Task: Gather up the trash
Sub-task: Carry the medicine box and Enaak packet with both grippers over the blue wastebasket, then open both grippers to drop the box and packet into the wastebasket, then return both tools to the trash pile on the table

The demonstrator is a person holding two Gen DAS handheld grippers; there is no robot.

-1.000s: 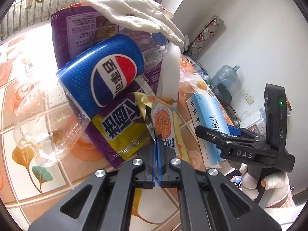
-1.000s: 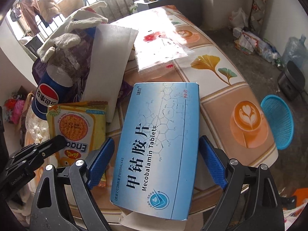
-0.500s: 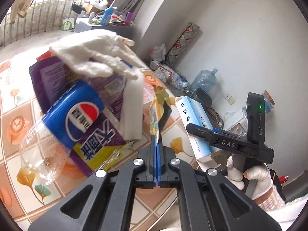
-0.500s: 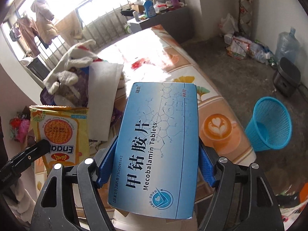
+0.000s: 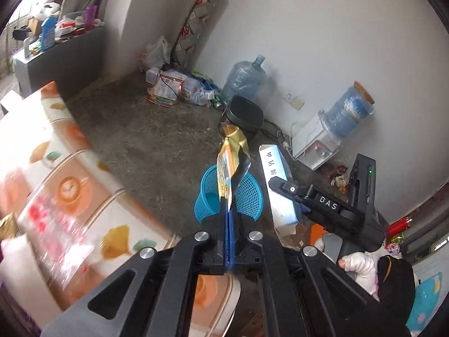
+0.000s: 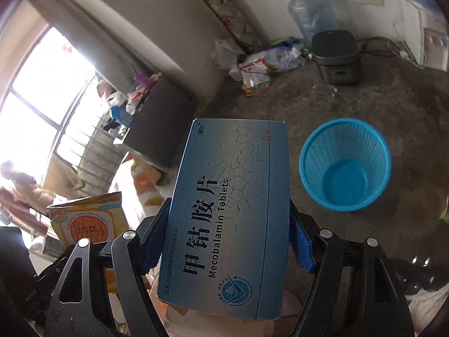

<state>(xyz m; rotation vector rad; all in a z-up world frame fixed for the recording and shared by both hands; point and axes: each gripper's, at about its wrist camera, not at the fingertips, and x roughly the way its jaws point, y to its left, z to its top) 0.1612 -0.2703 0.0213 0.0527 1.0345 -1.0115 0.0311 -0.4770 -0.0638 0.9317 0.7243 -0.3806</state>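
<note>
I was on the carry step, both pieces of trash lifted clear of the table [image 5: 84, 193]. My left gripper [image 5: 228, 224] was pinched fully shut on the snack wrapper [image 5: 231, 165], which stood up ahead of its tips. My right gripper [image 6: 224, 241] stood wide, its pads pressing the sides of the blue tablet box [image 6: 230, 210]. The blue basket [image 6: 345, 165] sat on the floor ahead and right of that gripper, empty as far as I could see. Next, I judged, each load had to hang over the rim before release. A dark appliance [image 6: 336, 56] and floor litter [image 6: 258, 70] lay beyond, not in the way.
</note>
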